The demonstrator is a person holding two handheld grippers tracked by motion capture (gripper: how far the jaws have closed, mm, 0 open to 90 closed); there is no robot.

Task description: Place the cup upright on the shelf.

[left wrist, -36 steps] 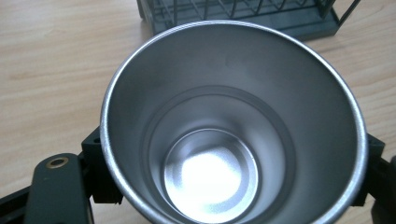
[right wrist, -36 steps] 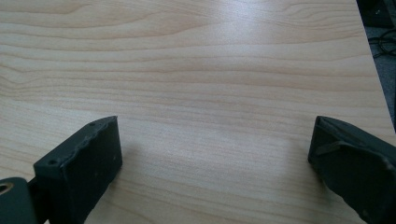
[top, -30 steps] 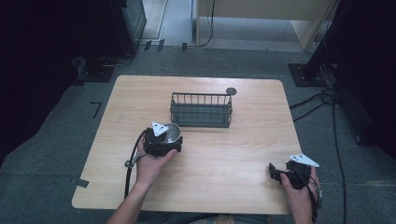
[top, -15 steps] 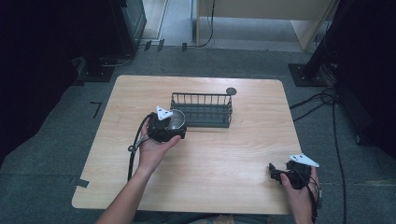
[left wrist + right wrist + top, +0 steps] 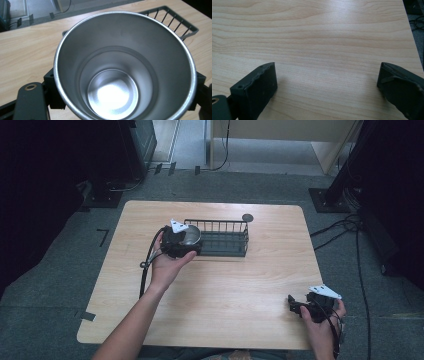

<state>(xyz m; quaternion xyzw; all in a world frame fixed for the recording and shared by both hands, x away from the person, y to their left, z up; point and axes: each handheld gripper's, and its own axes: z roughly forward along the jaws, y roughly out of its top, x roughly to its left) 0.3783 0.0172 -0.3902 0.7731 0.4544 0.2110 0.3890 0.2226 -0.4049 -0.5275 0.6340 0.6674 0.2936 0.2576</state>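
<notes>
A shiny steel cup [image 5: 122, 72] sits between the jaws of my left gripper [image 5: 189, 240], which is shut on it. In the left gripper view the cup's open mouth faces the camera and it is empty inside. The cup [image 5: 190, 236] hangs at the left end of a black wire basket [image 5: 227, 239] near the table's middle back. My right gripper [image 5: 296, 306] rests low at the table's front right corner, open, with bare wood between its fingers [image 5: 257, 85].
A small dark round disc [image 5: 247, 217] lies on the wooden table [image 5: 225, 290] just behind the basket's right end. Cables run over the grey floor to the right of the table. Dark stands flank the back.
My left gripper has carried the steel cup forward and to the right, from the table's left middle up to the basket's left end. The right gripper has stayed put.
</notes>
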